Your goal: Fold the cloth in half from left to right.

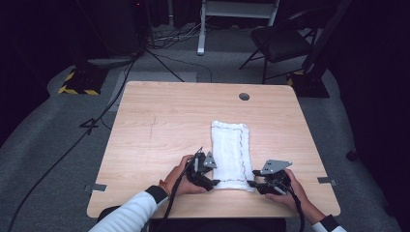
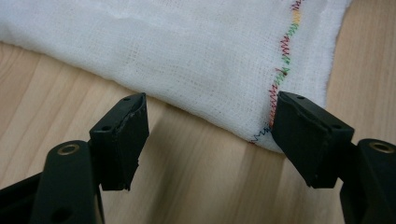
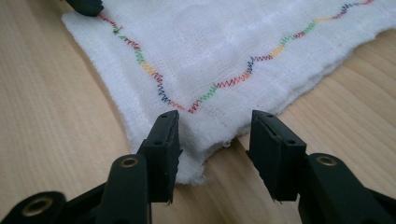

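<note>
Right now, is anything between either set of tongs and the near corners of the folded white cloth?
Nothing visible. The left tongs and right tongs stand open at the white cloth's near corners on the bare wooden table.

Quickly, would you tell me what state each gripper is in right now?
Left gripper: open, at a near corner of the white cloth, holding nothing.
Right gripper: open, astride the other near corner, not gripping.
</note>
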{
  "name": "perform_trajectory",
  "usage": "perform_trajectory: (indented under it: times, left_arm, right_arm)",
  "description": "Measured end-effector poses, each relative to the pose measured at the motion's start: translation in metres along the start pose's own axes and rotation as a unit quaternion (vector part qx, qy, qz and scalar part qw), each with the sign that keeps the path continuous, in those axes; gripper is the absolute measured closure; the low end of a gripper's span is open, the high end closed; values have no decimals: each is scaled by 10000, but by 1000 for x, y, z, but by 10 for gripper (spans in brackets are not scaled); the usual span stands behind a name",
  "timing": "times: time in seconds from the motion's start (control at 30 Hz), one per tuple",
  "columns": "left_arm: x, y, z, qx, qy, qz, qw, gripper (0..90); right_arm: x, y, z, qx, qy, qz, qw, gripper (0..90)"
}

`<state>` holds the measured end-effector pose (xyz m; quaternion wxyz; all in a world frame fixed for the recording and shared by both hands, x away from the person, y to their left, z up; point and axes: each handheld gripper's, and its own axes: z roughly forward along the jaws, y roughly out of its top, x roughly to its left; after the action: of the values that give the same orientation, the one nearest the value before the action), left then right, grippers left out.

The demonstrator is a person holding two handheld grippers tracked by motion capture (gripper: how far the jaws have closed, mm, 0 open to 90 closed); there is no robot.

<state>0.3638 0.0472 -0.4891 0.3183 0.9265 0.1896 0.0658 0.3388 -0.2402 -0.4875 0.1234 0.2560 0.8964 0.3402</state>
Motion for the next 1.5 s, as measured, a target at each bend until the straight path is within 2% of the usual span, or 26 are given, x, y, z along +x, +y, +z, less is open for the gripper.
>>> perform_trajectory:
  times: [0.1,0.17,0.23,0.3,0.37,0.43,0.57,0.67,0.73,0.77,0.8,0.87,0.9,0.97,1.0,1.1,1.2,1.33,1.4,1.5]
  left_arm:
    - [-3,-7,-5,-23,-8,-63,10000,274]
    - [-4,-12,-8,-42,-11,-112,9999,273]
    - [-3,-14,-10,-94,35,-119,9999,272]
    - [1,-14,-14,-190,-82,-206,9996,234]
    - [6,-12,-18,-347,-73,-244,9991,219]
    - [12,-10,-22,-482,-64,-359,9982,217]
    - [32,-1,-30,-694,51,-567,9960,208]
    - [45,8,-35,-907,355,-597,9935,218]
    - [55,17,-35,-1018,605,-586,9912,230]
    - [61,21,-33,-1041,651,-616,9905,231]
    - [65,24,-32,-1045,608,-687,9903,231]
    - [76,32,-24,-984,705,-713,9901,230]
    - [81,35,-20,-952,726,-760,9899,230]
    - [89,41,-13,-844,745,-739,9909,228]
    - [94,44,-7,-804,847,-724,9905,221]
    - [106,50,4,-703,874,-817,9903,228]
    - [118,55,15,-636,1051,-855,9887,231]
    - [137,55,25,-631,1070,-1186,9851,232]
    - [142,56,28,-594,1146,-1247,9838,232]
    - [149,58,32,-559,1150,-1288,9834,240]
  right_arm:
    - [8,0,0,-14,61,-39,10000,497]
    - [11,1,0,-4,61,-96,9999,449]
    - [9,3,-2,-44,56,-97,9999,431]
    - [5,4,-5,-149,1,-47,9999,417]
    - [-3,6,-10,-245,-45,68,9997,409]
    - [-10,9,-14,-337,-171,65,9993,411]
    - [-31,17,-19,-522,-366,188,9978,420]
    - [-49,27,-17,-613,-537,286,9963,427]
    - [-62,33,-14,-683,-520,503,9950,427]
    - [-70,38,-11,-707,-522,599,9943,428]
    - [-75,43,-9,-671,-576,567,9945,429]
    - [-84,51,-2,-653,-693,586,9937,435]
    - [-89,56,2,-656,-675,612,9937,436]
    - [-95,63,10,-604,-738,588,9937,439]
    - [-98,66,14,-578,-753,599,9937,440]
    - [-109,76,28,-429,-881,586,9935,446]
    - [-117,82,38,-370,-854,686,9933,454]
    - [-124,91,49,-385,-848,749,9928,466]
    - [-126,93,56,-332,-864,792,9926,465]
    - [-130,96,65,-267,-862,889,9919,463]
